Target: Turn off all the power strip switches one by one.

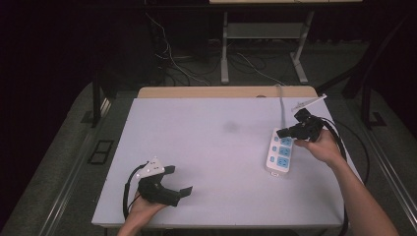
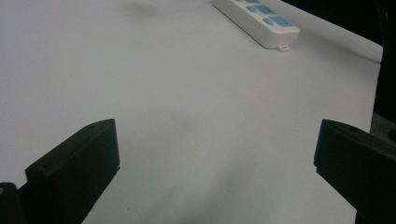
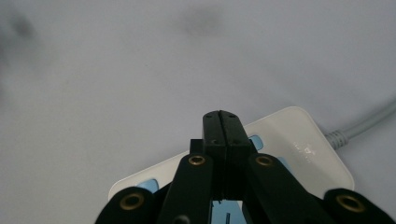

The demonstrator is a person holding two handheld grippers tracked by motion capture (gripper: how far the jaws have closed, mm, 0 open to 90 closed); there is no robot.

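Power strip point(image 1: 280, 151) is what I am working at: white, with blue sockets, lying flat on the right side of the desk point(image 1: 211, 147), its grey cable point(image 1: 282, 105) running off toward the far edge. Starting at the left, my left gripper point(image 1: 178, 181) rests near the desk's near left corner, jaws spread wide with nothing between them; in the left gripper view only bare desk lies between the two black jaws, and the strip sits well apart at the far right. Over on the right, my right gripper point(image 1: 284, 132) hovers just above the far end of the strip, jaws pressed fully together and holding nothing. I see no containers on the desk.
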